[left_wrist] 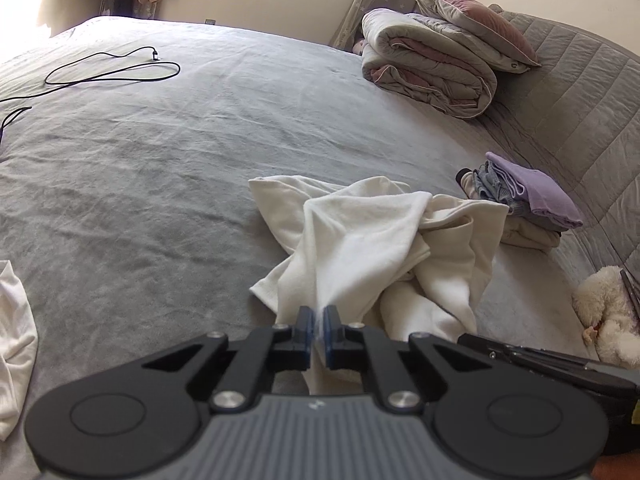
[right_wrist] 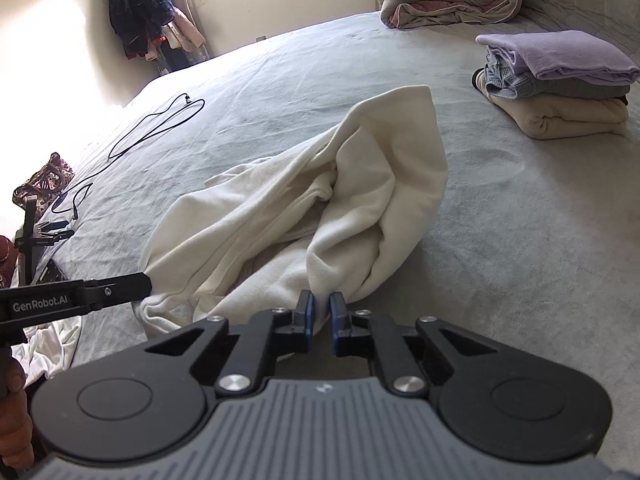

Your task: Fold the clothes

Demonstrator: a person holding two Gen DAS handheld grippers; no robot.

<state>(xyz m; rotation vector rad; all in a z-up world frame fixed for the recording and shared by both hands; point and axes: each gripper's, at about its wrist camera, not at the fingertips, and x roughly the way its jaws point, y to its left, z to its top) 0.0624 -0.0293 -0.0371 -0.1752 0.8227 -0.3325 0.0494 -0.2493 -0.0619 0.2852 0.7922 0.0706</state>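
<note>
My left claw (left_wrist: 319, 314) was clamped on an edge of the white garment (left_wrist: 372, 236), which lay crumpled on the bed (left_wrist: 160, 160). My right claw (right_wrist: 321, 305) stood slightly parted at another edge. I judged the spreading step: grip, then pull apart flat.

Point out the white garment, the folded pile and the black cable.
white garment (left_wrist: 360, 232), left wrist view, raised fold.
folded pile (right_wrist: 568, 60), right wrist view, lilac top piece.
black cable (left_wrist: 120, 74), left wrist view, loop.
</note>
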